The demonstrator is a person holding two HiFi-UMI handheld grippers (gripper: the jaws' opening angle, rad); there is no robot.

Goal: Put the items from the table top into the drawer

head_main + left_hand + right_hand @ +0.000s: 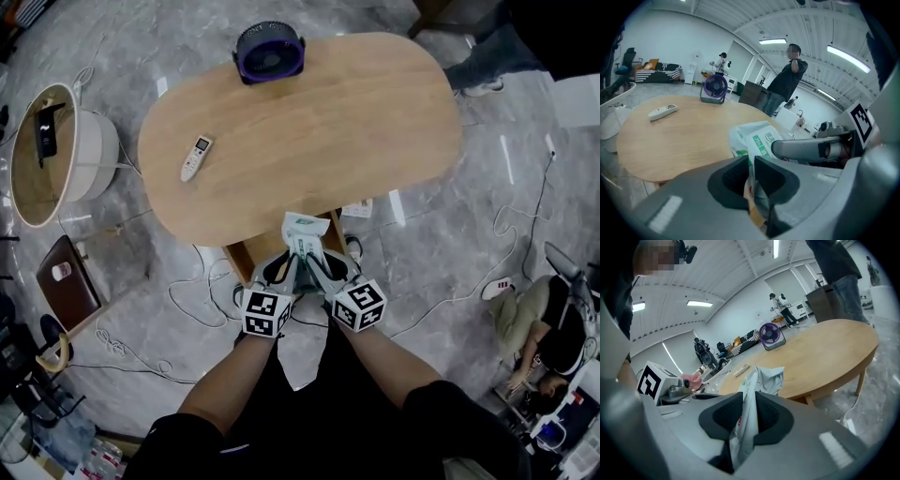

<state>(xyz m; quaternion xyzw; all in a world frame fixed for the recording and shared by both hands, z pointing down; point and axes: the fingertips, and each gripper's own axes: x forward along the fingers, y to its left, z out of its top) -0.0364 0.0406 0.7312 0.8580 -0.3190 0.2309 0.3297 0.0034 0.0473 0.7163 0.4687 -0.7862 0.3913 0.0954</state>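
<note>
A large oval wooden table (375, 131) is filling the middle of the head view, standing on a grey floor (450, 253) strewn with cables (190, 302). A purple fan (269, 52) is sitting at its far edge. At the near edge, the left gripper (749, 161) and right gripper (749, 397) are pointing side by side, each with narrowed jaws pinching the same white-and-green packet (305, 228), which is reaching over the table's near rim. A white remote (196, 157) is lying well apart, on the table's left side.

Open-plan office or lab, ceiling strip lights (848, 58), floor cables (174, 302)
</note>
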